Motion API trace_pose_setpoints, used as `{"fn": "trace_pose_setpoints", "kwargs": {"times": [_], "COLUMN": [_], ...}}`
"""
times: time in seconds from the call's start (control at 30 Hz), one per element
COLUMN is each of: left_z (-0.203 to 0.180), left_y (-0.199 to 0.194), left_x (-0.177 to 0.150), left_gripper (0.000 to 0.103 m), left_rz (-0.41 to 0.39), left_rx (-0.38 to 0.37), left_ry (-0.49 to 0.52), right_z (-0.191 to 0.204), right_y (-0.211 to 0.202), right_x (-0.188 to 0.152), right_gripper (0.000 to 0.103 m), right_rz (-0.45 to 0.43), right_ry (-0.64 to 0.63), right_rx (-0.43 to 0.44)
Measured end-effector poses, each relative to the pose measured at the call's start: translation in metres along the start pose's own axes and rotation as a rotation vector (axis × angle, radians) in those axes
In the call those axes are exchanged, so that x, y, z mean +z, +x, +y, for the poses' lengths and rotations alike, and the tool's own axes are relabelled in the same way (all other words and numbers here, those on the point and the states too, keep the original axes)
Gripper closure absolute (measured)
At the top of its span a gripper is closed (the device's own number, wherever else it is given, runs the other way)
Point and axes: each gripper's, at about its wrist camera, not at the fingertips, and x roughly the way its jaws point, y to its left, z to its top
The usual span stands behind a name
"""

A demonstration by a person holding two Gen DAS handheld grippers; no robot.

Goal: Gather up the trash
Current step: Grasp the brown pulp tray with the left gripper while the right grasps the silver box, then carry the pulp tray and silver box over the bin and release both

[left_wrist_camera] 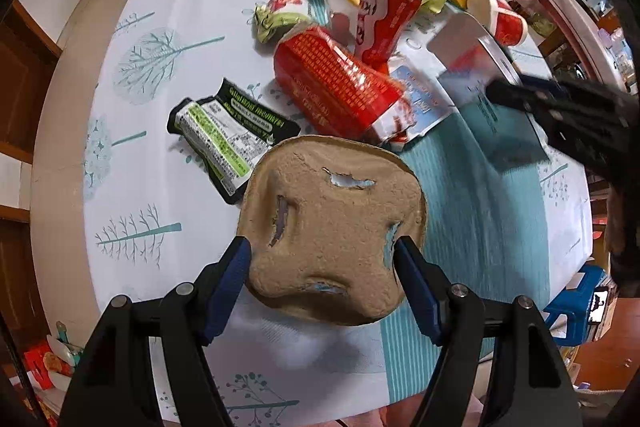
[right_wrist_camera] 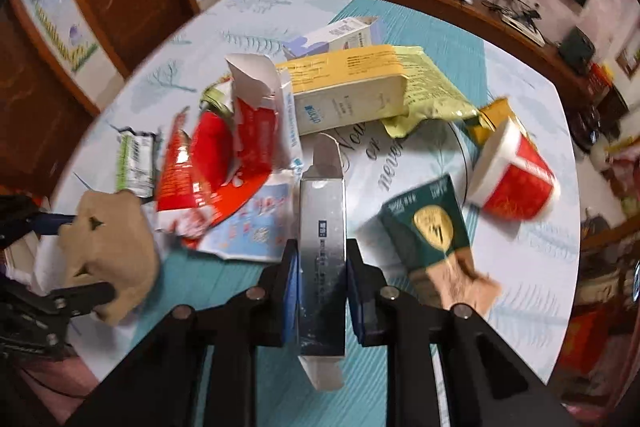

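Our right gripper [right_wrist_camera: 322,279] is clamped on the slim silver carton [right_wrist_camera: 323,227]; our left gripper [left_wrist_camera: 323,269] pinches the brown pulp cup tray [left_wrist_camera: 334,223]. Both pieces hang just above the table [left_wrist_camera: 160,7], near the remaining litter, like the red carton [left_wrist_camera: 340,83]. We should grip firmly and lift clear before carrying.

The right gripper [left_wrist_camera: 560,107] is just a dark smear at the left camera's edge, and the silver box [left_wrist_camera: 472,67] it holds is blurry too. The red cup [right_wrist_camera: 516,179] and green packet [right_wrist_camera: 428,227] are smeared, print unreadable. Shelf clutter's too tiny to identify.
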Motion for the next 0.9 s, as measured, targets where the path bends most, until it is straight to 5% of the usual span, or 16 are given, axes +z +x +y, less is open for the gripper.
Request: {"fn": "trace_pose_setpoints", "kwargs": {"times": [0.37,0.9], "left_z": [-0.033,-0.153], "left_y": [-0.044,-0.07], "left_x": [0.001,-0.047], "left_gripper": [0.031,0.031], "left_rz": [-0.08,-0.129], "left_rx": [-0.062,-0.052], "left_ry": [0.088,0.219], "right_z": [0.017,-0.018], "right_y": [-0.095,-0.177], "right_x": [-0.05,-0.164], "right_gripper": [0.082,0.081], "right_rz": [-0.174,-0.277], "right_ry": [0.234,0.361], "right_rx": [0.054,0.05]}}
